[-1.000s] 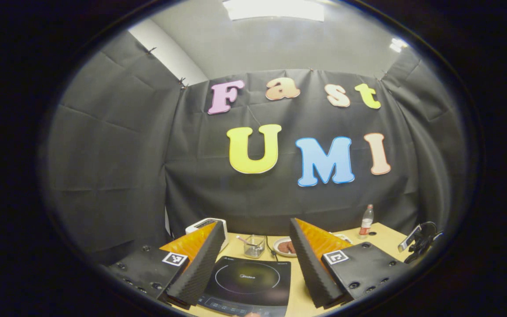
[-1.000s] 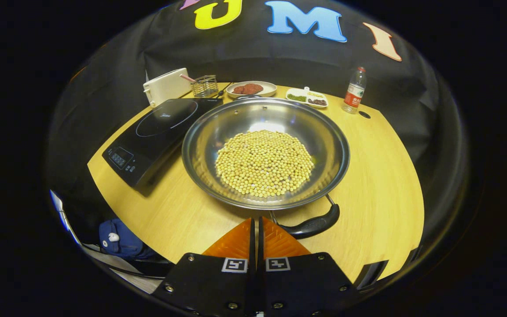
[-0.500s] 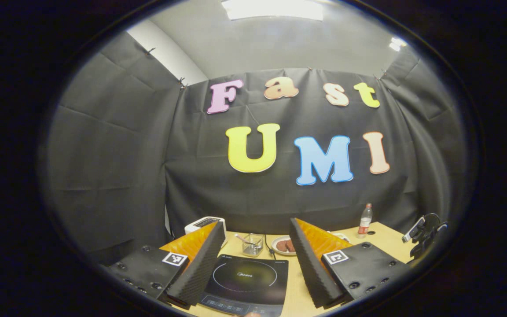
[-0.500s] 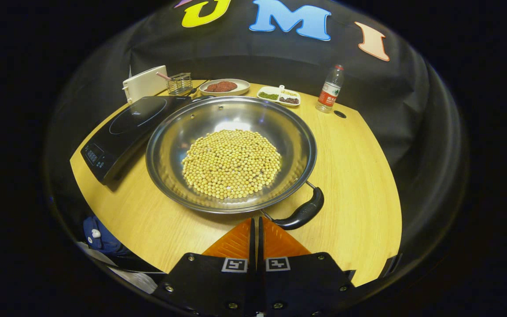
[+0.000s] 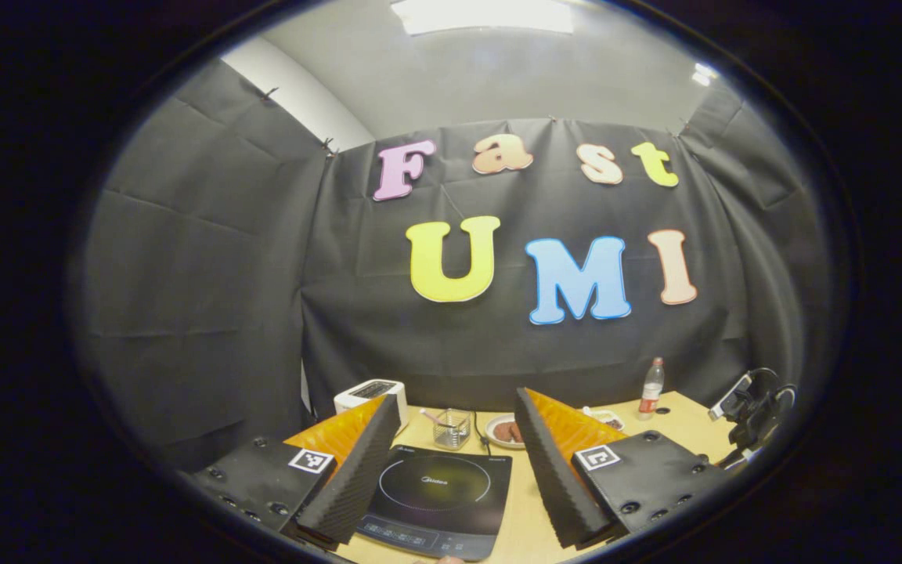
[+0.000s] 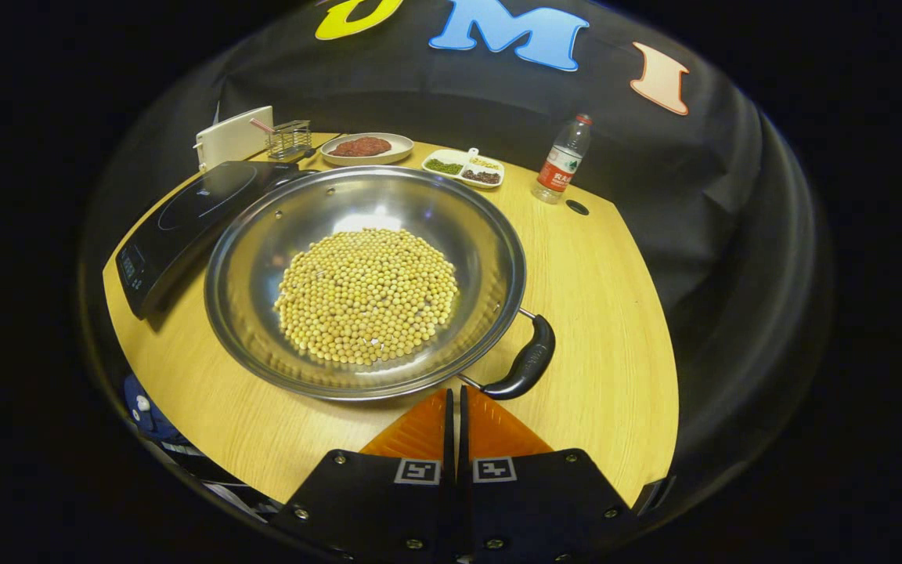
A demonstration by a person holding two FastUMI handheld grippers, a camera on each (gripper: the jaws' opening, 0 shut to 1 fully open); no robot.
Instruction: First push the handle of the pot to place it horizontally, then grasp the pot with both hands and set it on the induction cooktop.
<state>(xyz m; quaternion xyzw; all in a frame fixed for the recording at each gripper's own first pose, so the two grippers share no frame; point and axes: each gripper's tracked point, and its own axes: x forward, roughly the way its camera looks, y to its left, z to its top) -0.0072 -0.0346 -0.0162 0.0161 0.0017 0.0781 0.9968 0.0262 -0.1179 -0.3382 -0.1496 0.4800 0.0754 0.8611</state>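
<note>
1. Right gripper view: my right tongs point(image 6: 455, 395) are pressed closed on nothing, their tips just beside the rim of the wide, round stainless-steel pot point(image 6: 365, 278).
2. That pot sits on the pale wooden surface point(image 6: 607, 313), filled with a heap of yellow soybeans point(image 6: 366, 294).
3. Its curved black handle point(image 6: 528, 362) angles off to the right of my tips.
4. The flat black induction cooktop point(image 6: 185, 219) lies just left of the pot.
5. Left gripper view: my left tongs point(image 5: 455, 415) are spread wide, raised above the cooktop point(image 5: 435, 501).
</note>
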